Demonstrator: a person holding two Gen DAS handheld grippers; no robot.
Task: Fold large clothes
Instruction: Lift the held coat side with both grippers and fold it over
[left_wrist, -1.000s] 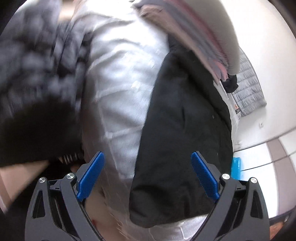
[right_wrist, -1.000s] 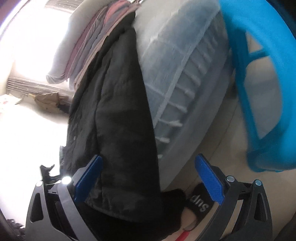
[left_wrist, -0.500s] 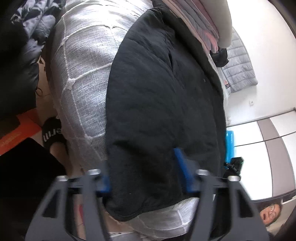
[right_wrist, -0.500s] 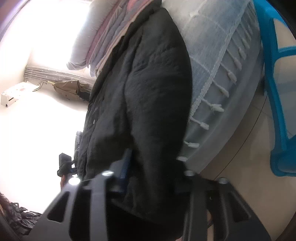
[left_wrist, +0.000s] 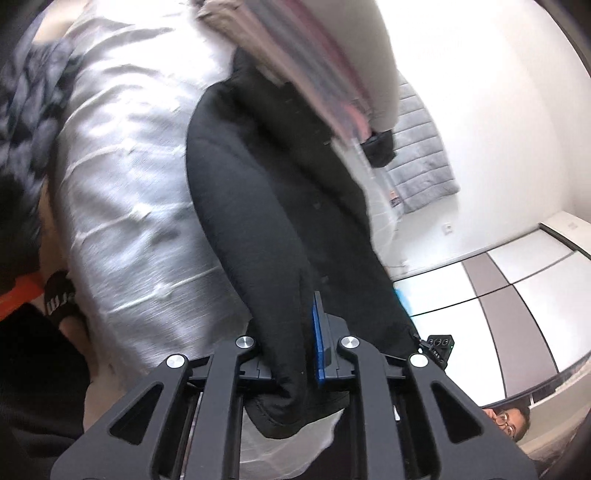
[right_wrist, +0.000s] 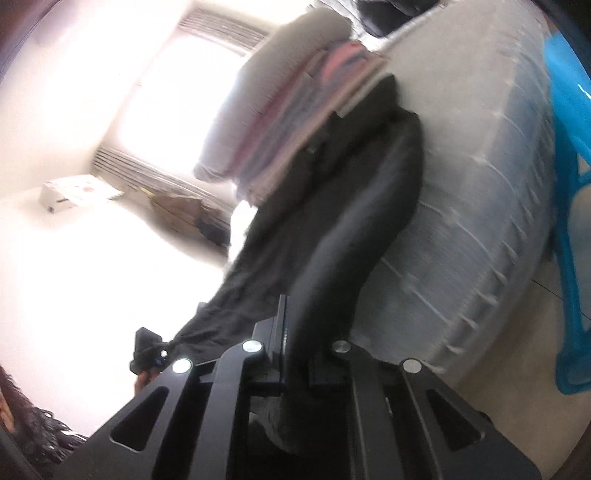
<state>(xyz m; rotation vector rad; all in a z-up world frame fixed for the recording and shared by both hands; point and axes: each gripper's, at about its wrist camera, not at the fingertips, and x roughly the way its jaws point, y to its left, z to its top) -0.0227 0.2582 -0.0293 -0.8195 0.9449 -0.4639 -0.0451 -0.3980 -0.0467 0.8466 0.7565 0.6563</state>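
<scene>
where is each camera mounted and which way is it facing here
Left wrist: on the left gripper, looking along its closing fingers at the black coat pinched between them, on the bed.
Right wrist: on the right gripper, shut on the coat, facing the folded stack and window.
Shared: coat, bed, stack.

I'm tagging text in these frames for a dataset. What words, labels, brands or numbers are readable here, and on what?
Nothing reads clearly.
Black slipper beside the bed: white lettering, too blurred to read.
Small red and dark label at the mattress edge: too small to read.
White box on the floor: a reddish mark, washed out by glare.
Black coat: no visible text.
</scene>
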